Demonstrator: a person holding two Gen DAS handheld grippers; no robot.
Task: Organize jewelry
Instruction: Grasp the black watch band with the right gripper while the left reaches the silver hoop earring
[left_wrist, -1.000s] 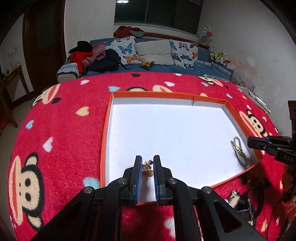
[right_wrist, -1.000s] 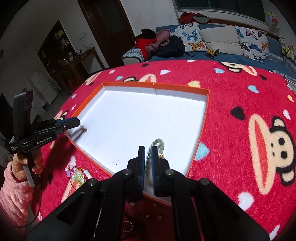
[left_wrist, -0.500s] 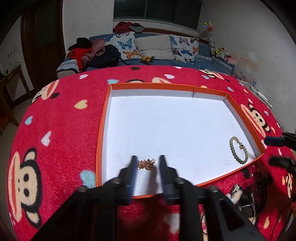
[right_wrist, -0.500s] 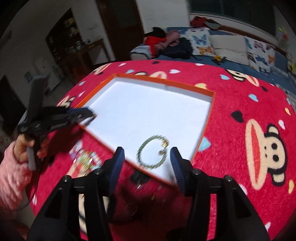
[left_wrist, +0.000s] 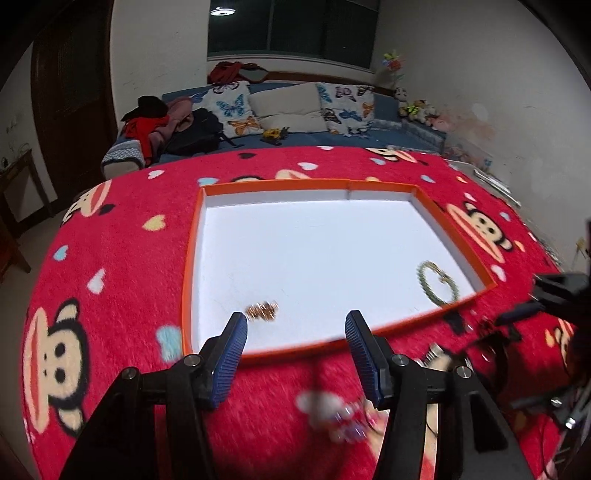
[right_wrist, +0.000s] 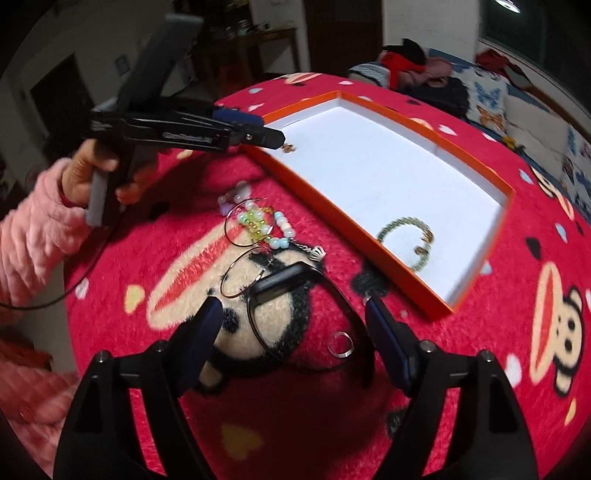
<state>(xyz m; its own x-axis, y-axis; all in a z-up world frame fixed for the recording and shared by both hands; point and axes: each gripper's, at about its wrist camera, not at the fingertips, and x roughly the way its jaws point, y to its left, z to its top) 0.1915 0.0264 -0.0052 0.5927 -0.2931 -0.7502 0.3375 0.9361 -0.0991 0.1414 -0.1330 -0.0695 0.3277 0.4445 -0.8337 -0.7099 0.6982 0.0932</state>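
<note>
- Two pieces in my orange tray (left_wrist: 188, 266): gold earring (left_wrist: 263, 311) near left corner, green bead bracelet (right_wrist: 406, 236) near right.
- Left gripper (left_wrist: 295, 325): jaws just spread, nothing between.
- Right gripper (right_wrist: 291, 314): jaws just spread, over black glasses (right_wrist: 295, 284) on red blanket (left_wrist: 110, 240).

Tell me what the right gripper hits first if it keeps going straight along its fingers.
Probably the black eyeglasses, lying on the red blanket between the open right gripper's fingers; depth is uncertain.
</note>
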